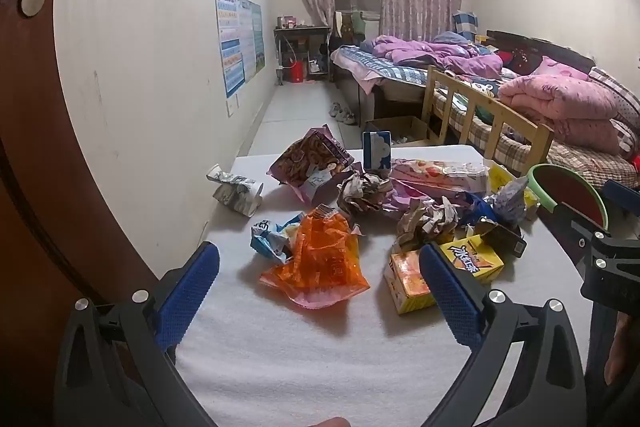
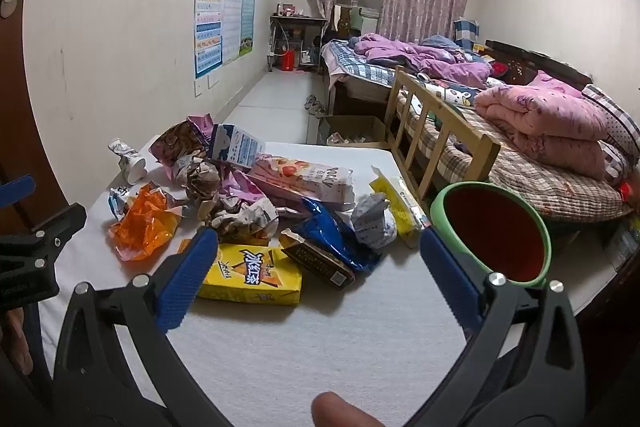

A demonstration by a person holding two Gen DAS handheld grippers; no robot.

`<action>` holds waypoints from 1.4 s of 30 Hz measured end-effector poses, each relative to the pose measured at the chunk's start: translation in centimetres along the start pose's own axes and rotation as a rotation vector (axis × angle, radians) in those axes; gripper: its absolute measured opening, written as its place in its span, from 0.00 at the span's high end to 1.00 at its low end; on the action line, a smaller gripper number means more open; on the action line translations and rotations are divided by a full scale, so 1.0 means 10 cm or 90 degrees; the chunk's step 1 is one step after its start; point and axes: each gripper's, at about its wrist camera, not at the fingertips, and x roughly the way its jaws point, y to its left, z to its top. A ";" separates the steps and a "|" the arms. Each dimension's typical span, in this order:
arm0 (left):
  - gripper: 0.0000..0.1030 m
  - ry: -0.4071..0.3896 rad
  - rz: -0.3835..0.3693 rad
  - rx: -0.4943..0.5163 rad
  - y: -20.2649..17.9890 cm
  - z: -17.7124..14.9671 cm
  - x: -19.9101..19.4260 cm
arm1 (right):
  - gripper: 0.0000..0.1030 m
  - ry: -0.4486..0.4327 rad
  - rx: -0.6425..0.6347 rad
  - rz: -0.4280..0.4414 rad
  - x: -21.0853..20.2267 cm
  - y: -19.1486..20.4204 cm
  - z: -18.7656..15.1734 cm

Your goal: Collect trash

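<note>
Left gripper [image 1: 318,269]: your blue fingers are spread wide and hold nothing, hovering over the near part of the white table [image 1: 280,347].
Right gripper [image 2: 318,247]: yours too stands apart and empty, above the table's near right side.
Orange wrapper [image 1: 320,259]: it lies crumpled on the table between your left fingers as the left camera sees it, apart from both pads.
Yellow drink carton [image 2: 256,273]: flat on the table, just beyond your right gripper's left finger [image 2: 188,279] (its left end is hidden behind that pad).
Dark small box [image 2: 316,259]: lying beside the yellow carton, touching a blue foil bag [image 2: 336,231].
Rest of the trash: crumpled paper balls [image 1: 362,193], a pink snack box [image 2: 304,179], a milk carton [image 2: 236,147] and a crushed paper cup [image 1: 236,191] lie further back.
Green bin [image 2: 492,231]: at the table's right edge, mouth tilted toward you, red-brown inside.
</note>
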 end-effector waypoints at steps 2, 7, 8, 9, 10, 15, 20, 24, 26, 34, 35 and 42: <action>0.08 -0.001 0.002 0.000 -0.01 0.01 -0.01 | 0.03 0.001 0.000 0.000 0.00 0.00 0.01; 0.08 -0.003 0.001 0.000 -0.01 0.00 -0.03 | 0.03 -0.001 0.005 0.003 0.00 -0.03 0.01; 0.08 -0.003 0.001 0.000 -0.01 0.00 -0.03 | 0.03 0.000 0.004 0.004 0.00 -0.03 0.01; 0.08 -0.004 0.002 -0.001 -0.01 0.01 -0.03 | 0.03 0.000 0.005 0.004 0.00 -0.03 0.00; 0.08 -0.004 0.002 -0.001 -0.01 0.01 -0.04 | 0.03 0.000 0.005 0.005 0.00 -0.03 0.00; 0.08 -0.005 0.002 -0.001 -0.01 0.01 -0.04 | 0.03 0.001 0.007 0.006 -0.02 -0.04 0.01; 0.08 -0.006 0.002 -0.001 -0.01 0.01 -0.04 | 0.03 0.000 0.007 0.005 -0.02 -0.04 0.01; 0.08 -0.005 0.001 -0.001 -0.01 0.03 -0.04 | 0.03 0.003 0.008 0.006 -0.02 -0.04 0.01; 0.08 -0.006 0.002 -0.002 -0.01 0.02 -0.03 | 0.03 0.004 0.009 0.007 -0.02 -0.05 0.01; 0.08 -0.006 0.001 -0.002 -0.01 0.01 -0.03 | 0.03 0.003 0.009 0.006 -0.02 -0.05 0.01; 0.08 -0.006 0.001 -0.002 0.00 0.02 -0.04 | 0.03 0.004 0.008 0.006 -0.02 -0.05 0.01; 0.08 -0.006 0.001 -0.002 -0.01 0.01 -0.03 | 0.03 0.004 0.009 0.006 -0.02 -0.05 0.01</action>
